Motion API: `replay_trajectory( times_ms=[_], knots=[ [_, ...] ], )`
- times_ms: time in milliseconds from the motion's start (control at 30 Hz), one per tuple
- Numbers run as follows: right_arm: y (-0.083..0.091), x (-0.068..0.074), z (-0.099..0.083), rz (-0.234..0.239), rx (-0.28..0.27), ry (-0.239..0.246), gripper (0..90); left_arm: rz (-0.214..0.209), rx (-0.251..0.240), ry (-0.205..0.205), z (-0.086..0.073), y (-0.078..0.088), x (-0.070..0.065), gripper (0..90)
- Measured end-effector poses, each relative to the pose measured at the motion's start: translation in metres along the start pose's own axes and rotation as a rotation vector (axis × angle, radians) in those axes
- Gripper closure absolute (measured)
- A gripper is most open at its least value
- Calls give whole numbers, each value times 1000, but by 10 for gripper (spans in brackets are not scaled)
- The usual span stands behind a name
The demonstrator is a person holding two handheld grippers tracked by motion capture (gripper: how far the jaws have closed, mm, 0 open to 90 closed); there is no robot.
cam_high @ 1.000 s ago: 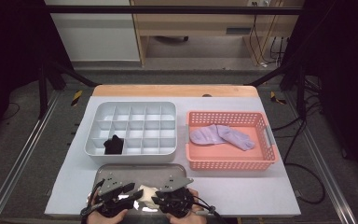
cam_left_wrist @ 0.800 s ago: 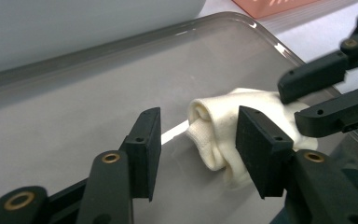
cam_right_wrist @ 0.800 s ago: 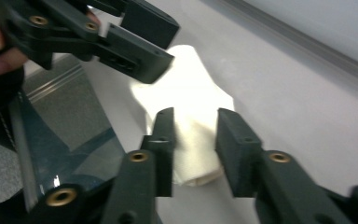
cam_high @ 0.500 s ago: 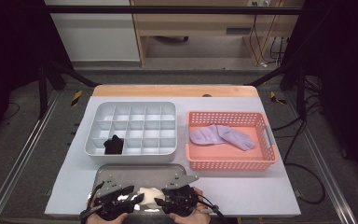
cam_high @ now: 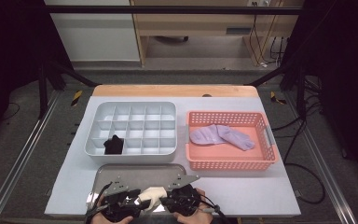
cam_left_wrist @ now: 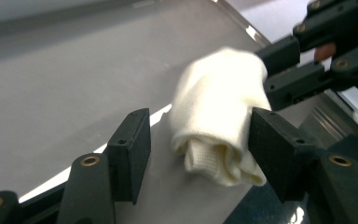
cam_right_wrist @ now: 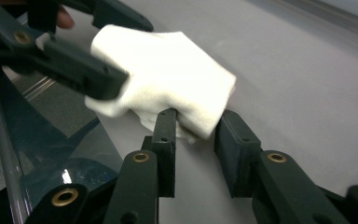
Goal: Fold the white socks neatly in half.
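Object: cream-white rolled fabric bundle [cam_high: 153, 194], low centre of high view, on grey metal tray [cam_high: 121, 171], between both grippers.
Long axis: left-to-right across high view, end to end between tools.
Left gripper [cam_left_wrist: 198, 135]: jaws just opened wide; bundle between them, touching right jaw, clear of left.
Right gripper [cam_right_wrist: 196, 133]: jaws just narrowed, pinching bundle's lower corner.
Nearer: right, already holding.

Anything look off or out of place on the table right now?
Nothing stands out. The divided box and basket sit square, the purple socks lie inside the basket, and the white sock roll sits over the metal tray.
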State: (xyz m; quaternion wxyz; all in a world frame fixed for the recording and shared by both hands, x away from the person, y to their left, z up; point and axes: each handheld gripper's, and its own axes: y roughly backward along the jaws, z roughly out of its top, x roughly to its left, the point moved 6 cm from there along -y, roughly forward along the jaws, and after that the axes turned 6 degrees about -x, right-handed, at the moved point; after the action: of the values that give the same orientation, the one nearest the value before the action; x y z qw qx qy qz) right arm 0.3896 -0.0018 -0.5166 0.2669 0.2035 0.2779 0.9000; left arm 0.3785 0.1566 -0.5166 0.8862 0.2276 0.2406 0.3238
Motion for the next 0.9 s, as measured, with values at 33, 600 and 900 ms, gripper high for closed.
replay_trajectory(
  times_ms=[33,600,900],
  knots=[
    [0,0,0,1,1,5,699,3,1,-7,1,-1,-1,384],
    [4,-3,1,23,-30,7,700,-33,40,10,3,-2,-5,651],
    [31,-19,12,-15,-155,-6,618,-35,-39,-1,18,12,-8,656]
  ],
)
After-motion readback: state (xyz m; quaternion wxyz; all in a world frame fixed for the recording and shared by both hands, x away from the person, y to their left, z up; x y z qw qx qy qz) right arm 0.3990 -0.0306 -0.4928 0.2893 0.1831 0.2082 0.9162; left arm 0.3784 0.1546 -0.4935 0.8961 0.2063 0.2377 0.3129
